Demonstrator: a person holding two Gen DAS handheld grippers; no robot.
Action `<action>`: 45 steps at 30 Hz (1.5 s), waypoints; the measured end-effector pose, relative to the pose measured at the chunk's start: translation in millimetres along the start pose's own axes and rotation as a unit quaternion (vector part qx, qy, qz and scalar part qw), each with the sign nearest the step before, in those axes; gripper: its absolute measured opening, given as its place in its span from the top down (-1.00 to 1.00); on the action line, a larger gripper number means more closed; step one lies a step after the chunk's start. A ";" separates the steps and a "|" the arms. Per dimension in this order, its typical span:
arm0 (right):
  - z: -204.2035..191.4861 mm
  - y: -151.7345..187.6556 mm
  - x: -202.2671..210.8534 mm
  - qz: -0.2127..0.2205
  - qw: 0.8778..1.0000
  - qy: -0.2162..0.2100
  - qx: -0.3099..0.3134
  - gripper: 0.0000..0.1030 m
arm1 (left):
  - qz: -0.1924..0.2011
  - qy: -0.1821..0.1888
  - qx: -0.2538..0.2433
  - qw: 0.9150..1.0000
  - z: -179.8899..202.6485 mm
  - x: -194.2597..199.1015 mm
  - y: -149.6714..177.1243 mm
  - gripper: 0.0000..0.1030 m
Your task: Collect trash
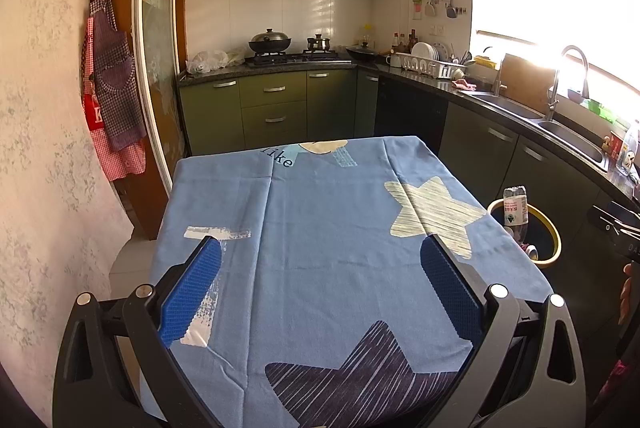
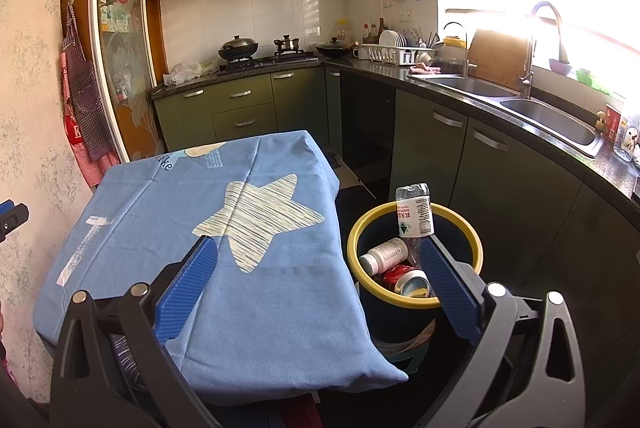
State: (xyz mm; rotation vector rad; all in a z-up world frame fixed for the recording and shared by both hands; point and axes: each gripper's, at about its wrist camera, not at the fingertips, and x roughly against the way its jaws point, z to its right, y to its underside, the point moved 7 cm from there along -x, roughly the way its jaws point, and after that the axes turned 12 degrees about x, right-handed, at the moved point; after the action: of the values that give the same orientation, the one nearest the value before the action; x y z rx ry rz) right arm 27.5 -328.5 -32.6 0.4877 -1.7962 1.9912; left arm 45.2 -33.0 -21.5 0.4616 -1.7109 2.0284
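The word "like" is showing in dark letters on the blue tablecloth at its far edge. A white "K" is showing on the red apron hanging on the left wall. The plastic bottle in the bin is carrying a label with print too small to read.

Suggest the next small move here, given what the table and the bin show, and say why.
Probably just draw both tongs back and stop. The blue tablecloth shows no trash in either view, while the yellow-rimmed bin already holds a plastic bottle, a white pill bottle and a red can. The left tongs and right tongs are both open and empty.
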 end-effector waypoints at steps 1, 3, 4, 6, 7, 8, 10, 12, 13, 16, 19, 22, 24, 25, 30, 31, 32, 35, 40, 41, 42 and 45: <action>0.6 -0.3 -0.4 0.000 1.000 0.000 -0.001 -0.87 | 0.000 0.000 0.000 1.000 -0.1 0.2 0.0 -0.91; 0.0 0.2 -0.4 0.000 1.000 0.000 0.000 -0.87 | 0.000 0.001 -0.001 1.000 -0.2 1.0 0.0 -0.91; 0.6 -0.3 -0.4 0.000 1.000 0.000 0.000 -0.87 | 0.000 0.000 0.000 1.000 -0.2 0.9 0.1 -0.91; 0.6 -0.2 -0.5 -0.001 1.000 0.001 -0.001 -0.87 | 0.001 0.001 0.000 1.000 -0.6 1.4 -0.1 -0.91; -0.1 0.5 -0.8 -0.001 1.000 0.001 -0.001 -0.87 | 0.001 0.000 0.000 1.000 -0.6 1.4 0.0 -0.91; 0.3 0.2 -0.6 -0.001 1.000 0.001 -0.001 -0.87 | 0.001 0.000 0.000 1.000 -0.8 1.5 0.1 -0.91; -0.4 0.6 -0.5 -0.001 1.000 0.001 -0.001 -0.87 | 0.000 0.001 0.000 1.000 -0.7 1.2 0.0 -0.91; -0.1 0.6 -0.8 -0.001 1.000 0.000 0.000 -0.87 | -0.002 0.003 0.002 1.000 -1.7 1.2 -0.4 -0.91; 0.1 0.4 -0.9 -0.001 1.000 0.000 -0.001 -0.87 | -0.003 0.005 0.003 1.000 -0.1 0.4 -0.9 -0.91; -0.6 1.1 -0.9 -0.001 1.000 0.001 -0.001 -0.87 | -0.005 0.005 0.004 1.000 -0.6 0.3 -1.2 -0.91; 0.2 0.2 -0.8 -0.001 1.000 0.001 -0.001 -0.87 | -0.003 0.005 0.004 1.000 -0.3 1.0 -2.2 -0.91; -0.3 0.5 -1.3 -0.002 1.000 0.000 -0.001 -0.87 | -0.003 0.003 0.003 1.000 -0.2 0.8 -2.1 -0.91; -1.1 1.4 -1.5 -0.003 1.000 0.001 -0.001 -0.87 | -0.004 0.003 0.004 1.000 0.5 0.4 -2.1 -0.91; -0.6 2.0 -2.7 -0.004 1.000 0.001 -0.001 -0.87 | -0.004 0.003 0.003 1.000 0.5 0.4 -2.2 -0.91; -2.3 4.5 -4.6 -0.006 1.000 -0.001 -0.001 -0.87 | -0.001 0.001 0.003 1.000 0.3 -0.6 -2.0 -0.91; -2.7 4.8 -5.0 -0.006 1.000 -0.001 -0.001 -0.87 | -0.002 0.001 0.003 1.000 0.2 -1.2 -1.7 -0.91; -2.7 4.9 -5.1 -0.007 1.000 0.000 -0.001 -0.87 | -0.003 0.002 0.003 1.000 1.5 -1.9 -1.4 -0.91; -1.9 4.2 -5.8 -0.008 1.000 -0.001 -0.002 -0.87 | -0.010 0.011 0.010 1.000 2.4 -6.0 0.6 -0.91; -2.5 5.3 -9.4 -0.012 1.000 -0.004 -0.002 -0.87 | -0.003 0.017 0.012 1.000 3.5 -11.6 2.7 -0.91; -2.5 4.7 -11.0 -0.014 1.000 -0.006 -0.003 -0.87 | -0.005 0.014 0.008 1.000 4.1 -14.8 3.4 -0.91; -2.9 3.5 -13.0 -0.014 1.000 -0.007 -0.003 -0.87 | -0.008 0.010 0.005 1.000 4.1 -19.8 3.9 -0.91; -7.8 -2.5 -25.1 -0.017 1.000 -0.013 0.003 -0.87 | -0.023 -0.006 0.001 1.000 -0.6 -42.2 2.5 -0.91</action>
State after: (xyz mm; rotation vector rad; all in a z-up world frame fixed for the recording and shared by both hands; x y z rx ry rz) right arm 50.4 -322.2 -44.3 0.5450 -1.7852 1.9762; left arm 79.6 -37.8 -45.6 0.5097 -1.6886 1.9988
